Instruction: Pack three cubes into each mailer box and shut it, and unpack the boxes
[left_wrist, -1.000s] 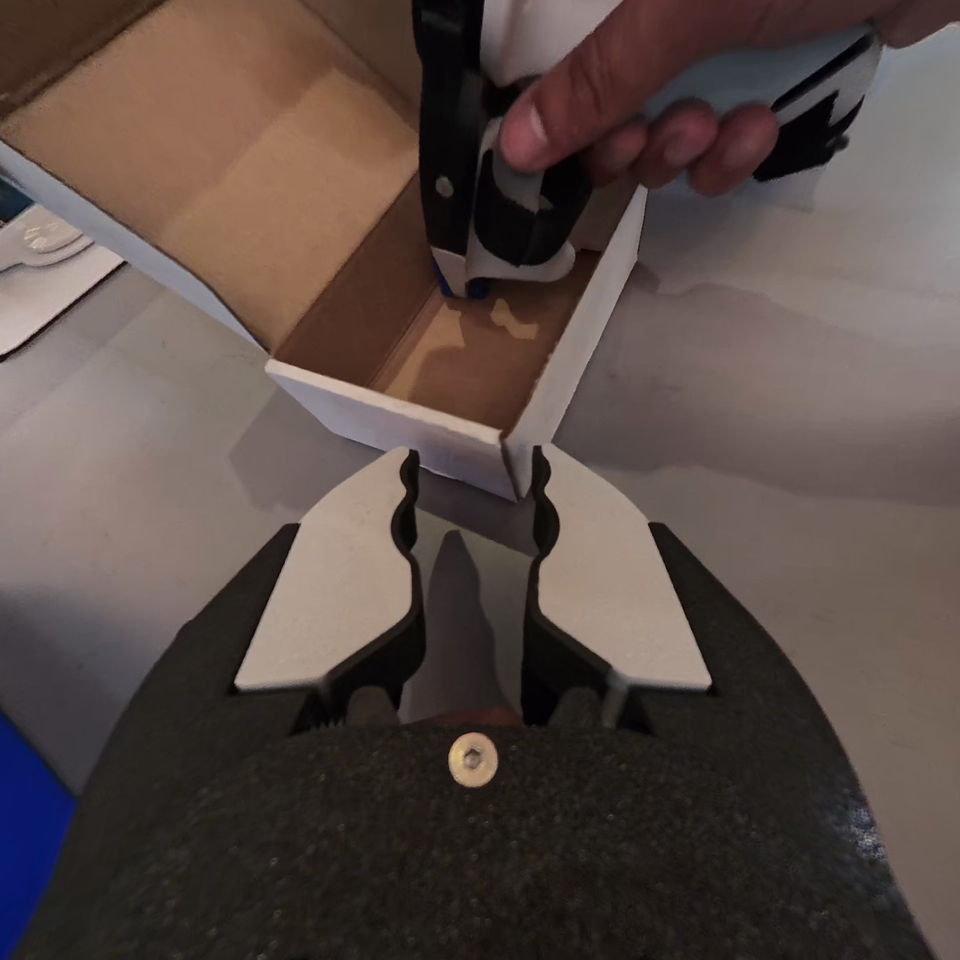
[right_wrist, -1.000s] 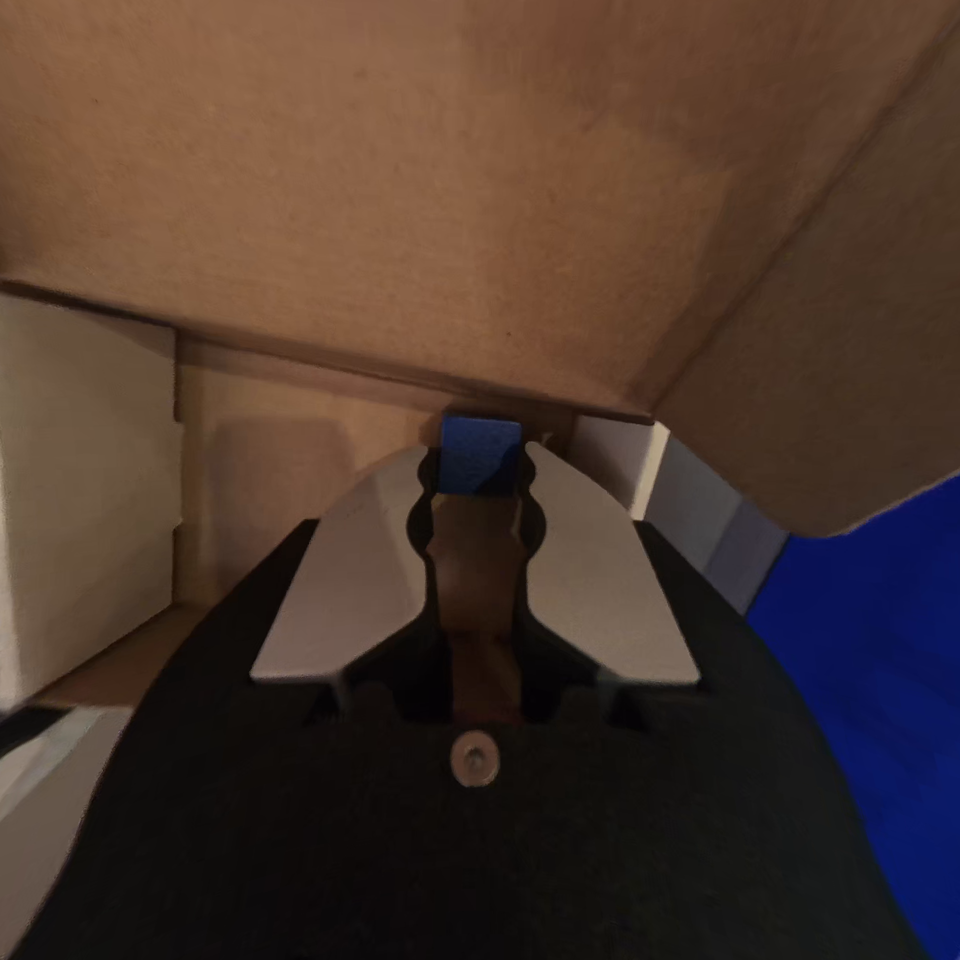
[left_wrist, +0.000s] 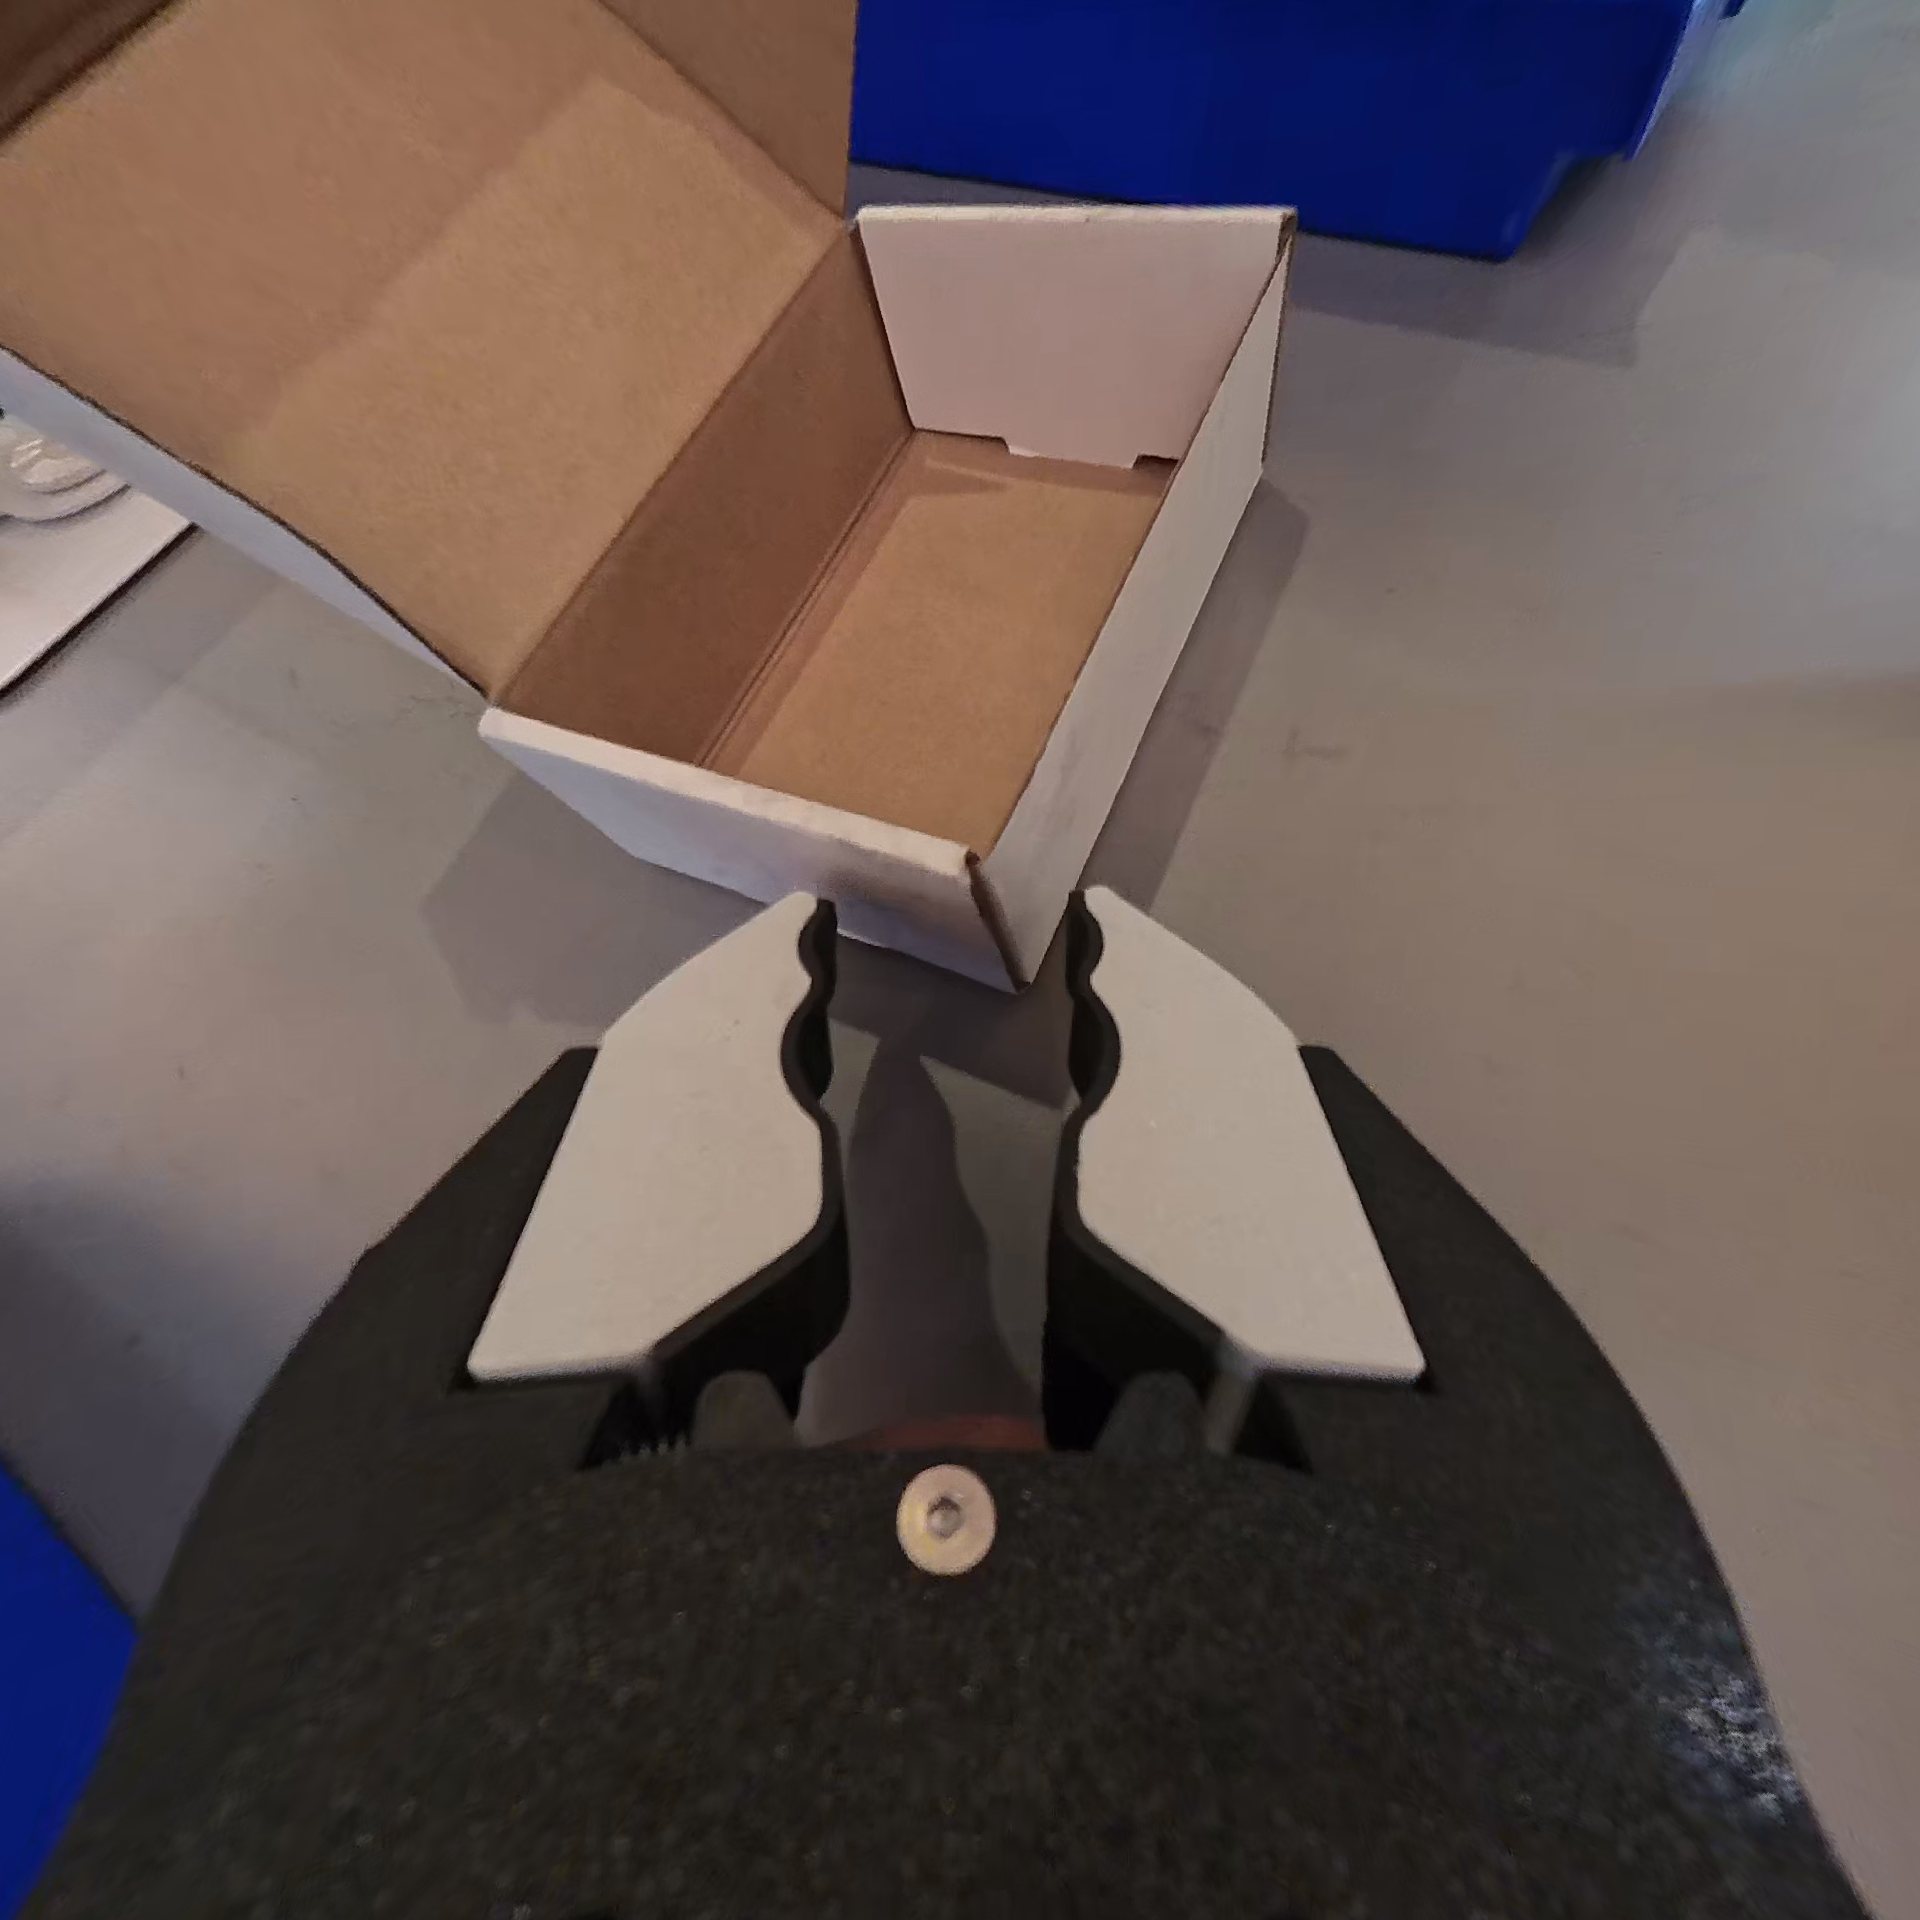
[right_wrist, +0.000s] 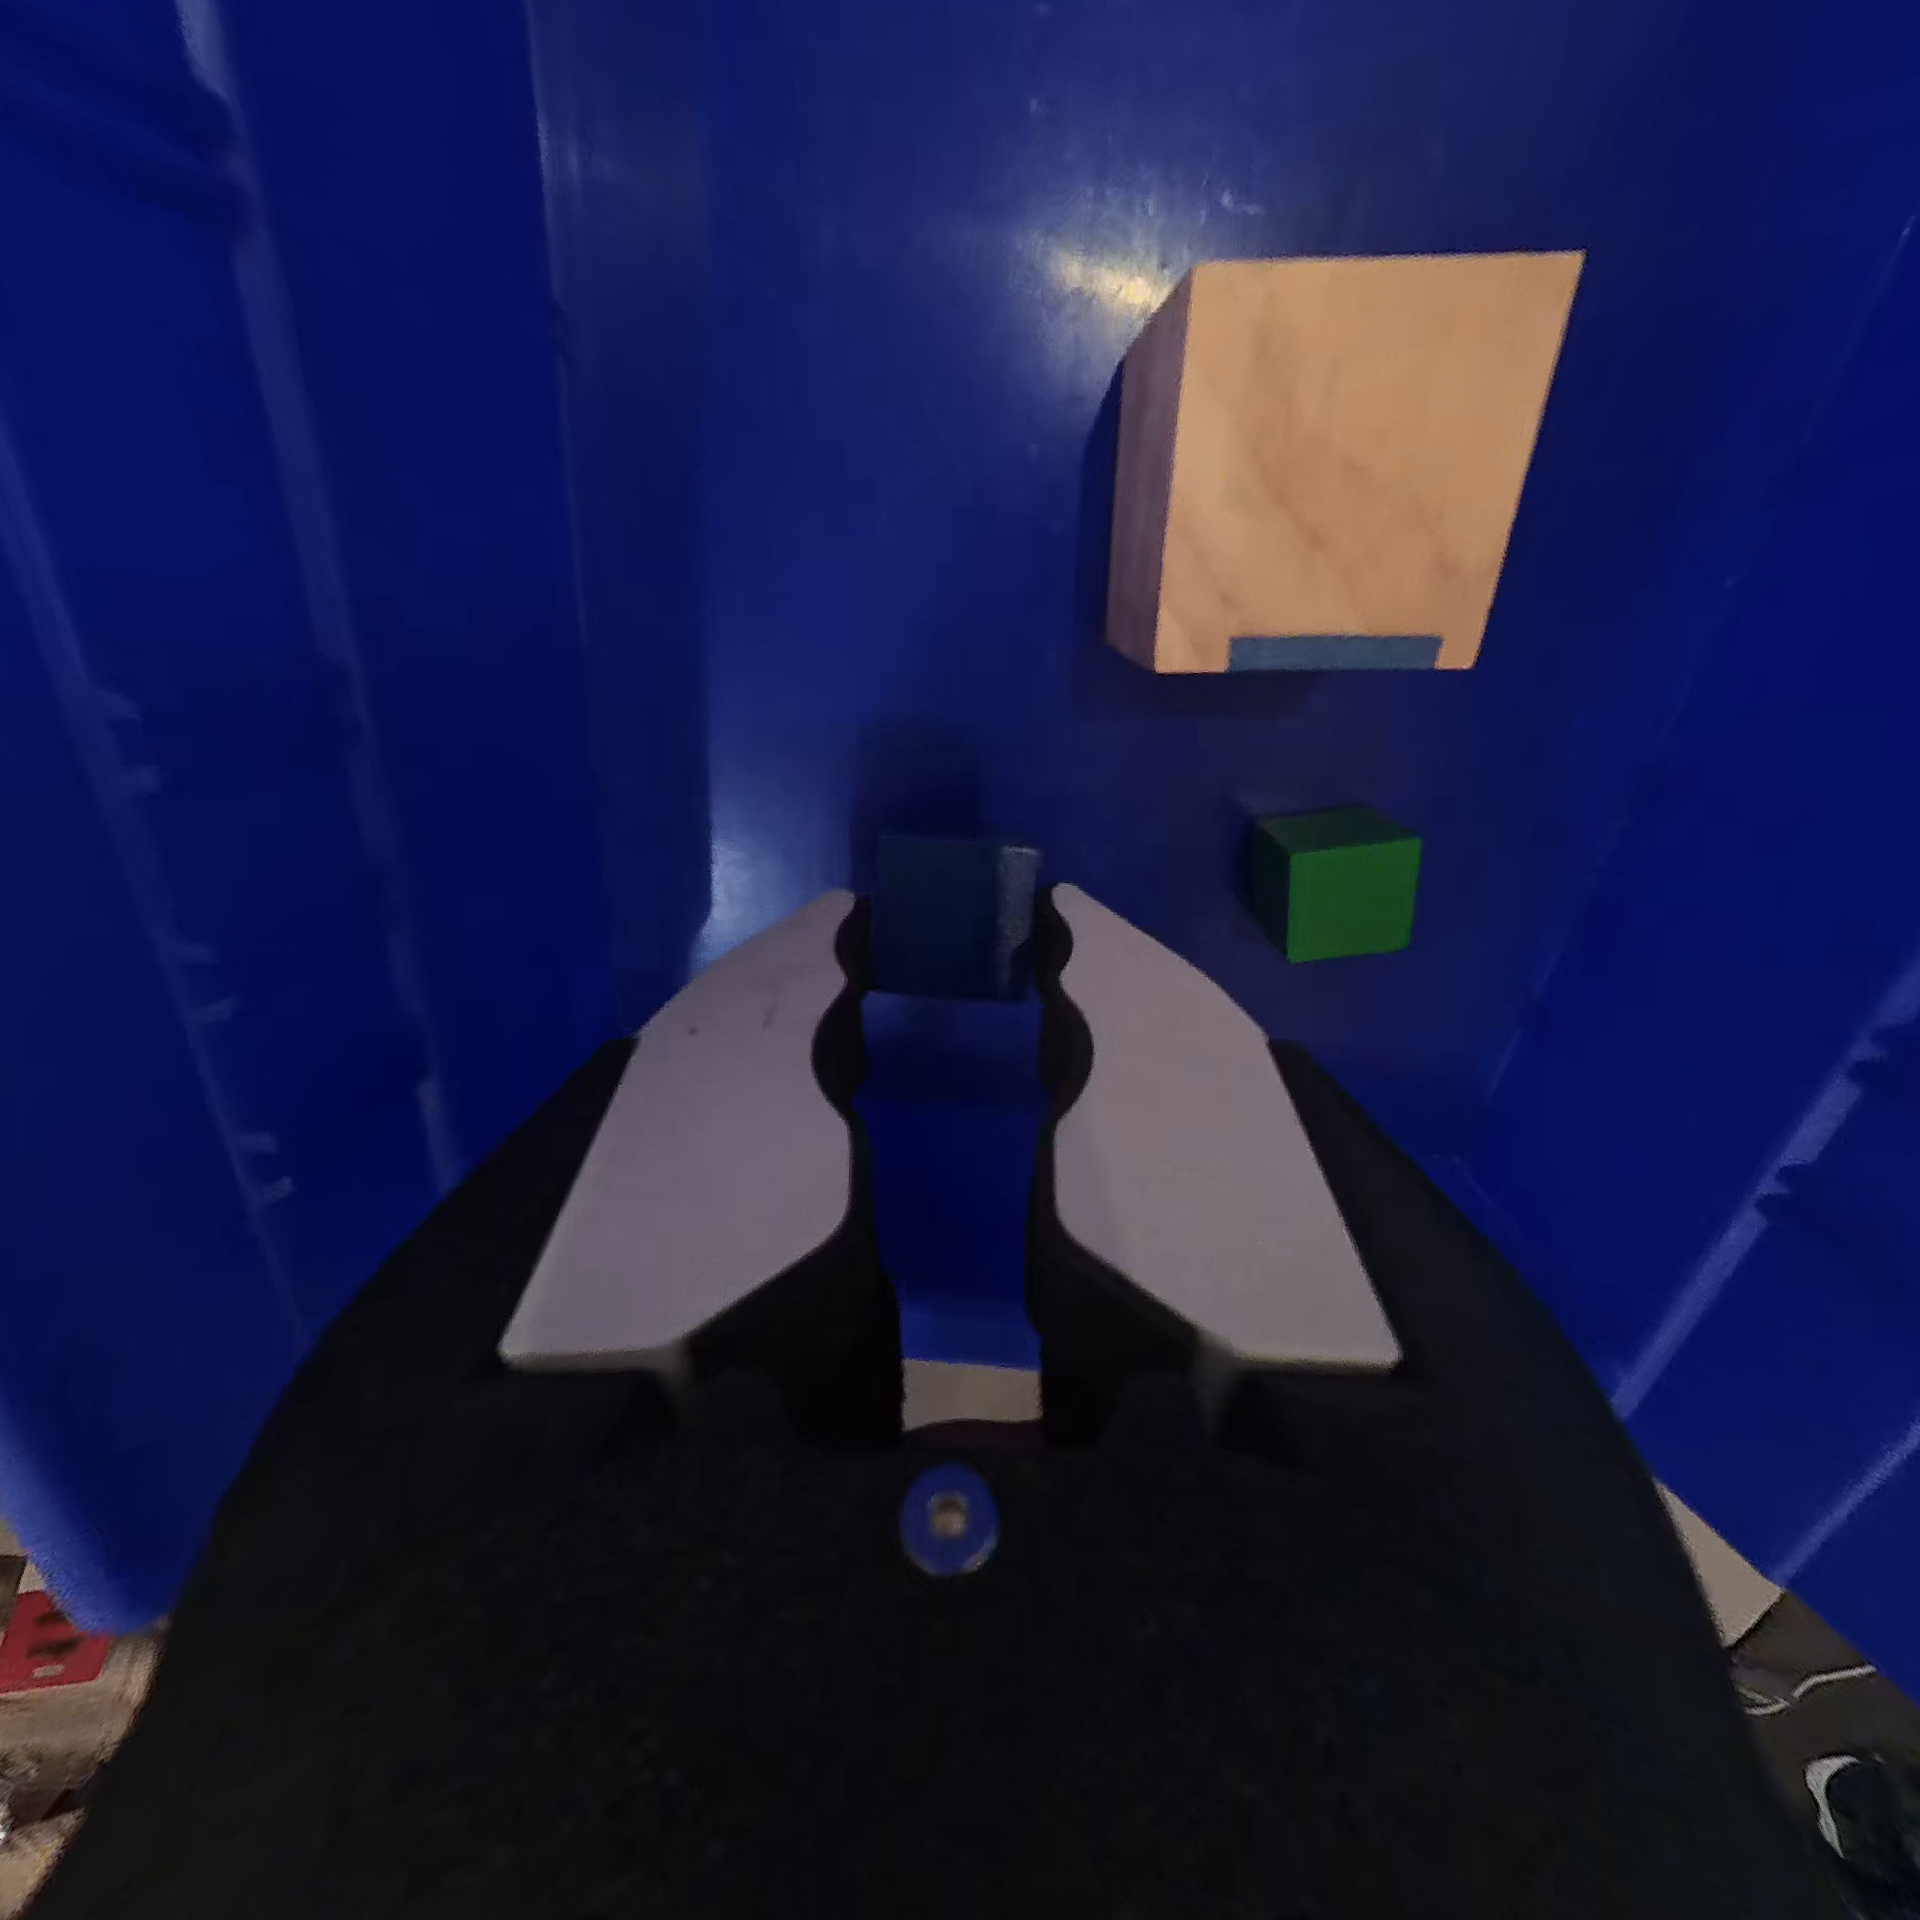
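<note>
Left hand-held gripper (left_wrist: 948, 940) stands parted and holds nothing, just near the corner of the mailer box (left_wrist: 1132, 665), which sits lid-up and bare inside on the grey worktop (left_wrist: 1558, 831). Right hand-held gripper (right_wrist: 951, 925) pinches a blue cube (right_wrist: 940, 914) inside the blue bin (right_wrist: 623, 520); a green cube (right_wrist: 1340, 883) and wooden block (right_wrist: 1340, 457) lie to its right.

I see a grey tabletop (left_wrist: 1558, 727), matte, lightly scuffed. Blue plastic bin (left_wrist: 1247, 114) at the far edge of the table. In the right wrist view its glossy ribbed walls (right_wrist: 416, 520) fill most of the frame. Flat white item (left_wrist: 62, 520) at the left edge, cropped, can't tell what. Blue corner (left_wrist: 42, 1621) bottom left. Red object (right_wrist: 47, 1652) outside the bin, low left, blurred. Dark clutter (right_wrist: 1860, 1787) low right, unclear.
</note>
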